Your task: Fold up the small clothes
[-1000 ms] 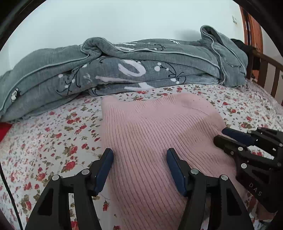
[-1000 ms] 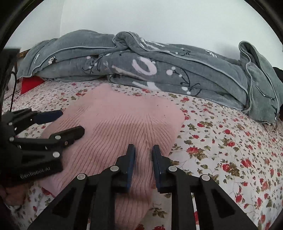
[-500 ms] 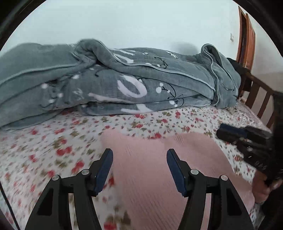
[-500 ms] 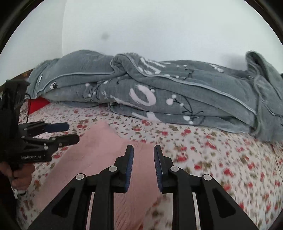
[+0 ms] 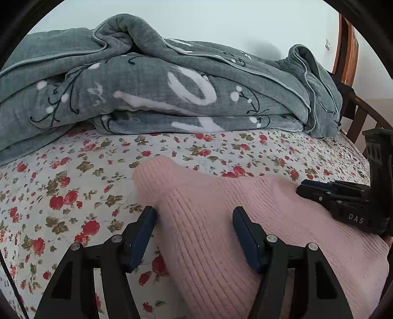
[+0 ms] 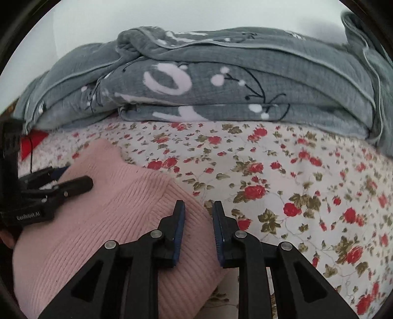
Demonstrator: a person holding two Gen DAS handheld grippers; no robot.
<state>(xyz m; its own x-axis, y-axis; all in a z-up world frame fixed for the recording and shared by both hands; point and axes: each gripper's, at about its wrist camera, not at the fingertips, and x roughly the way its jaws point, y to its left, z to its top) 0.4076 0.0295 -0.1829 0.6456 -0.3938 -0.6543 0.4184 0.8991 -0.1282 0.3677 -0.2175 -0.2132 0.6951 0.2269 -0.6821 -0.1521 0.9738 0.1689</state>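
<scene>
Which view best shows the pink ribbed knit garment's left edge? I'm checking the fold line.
The left wrist view: the pink ribbed knit garment shows its whole left edge against the floral bedsheet. The right wrist view shows mainly its right edge.

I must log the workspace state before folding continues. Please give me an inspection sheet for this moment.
Surface: floral bedsheet on a bed, flat.
Job's things: pink sweater lies on the sheet, partly folded, ribbed knit.
Clutter: grey blanket piled along the wall; red item at the sheet's edge, mostly hidden.
Grippers: left hand-held gripper open wide, straddling the sweater's edge; right hand-held gripper open narrowly at the sweater's other edge, nothing visibly between its fingers.
Cables: thin black cable near the left gripper's body.
Surroundings: pale wall, wooden bed frame.
</scene>
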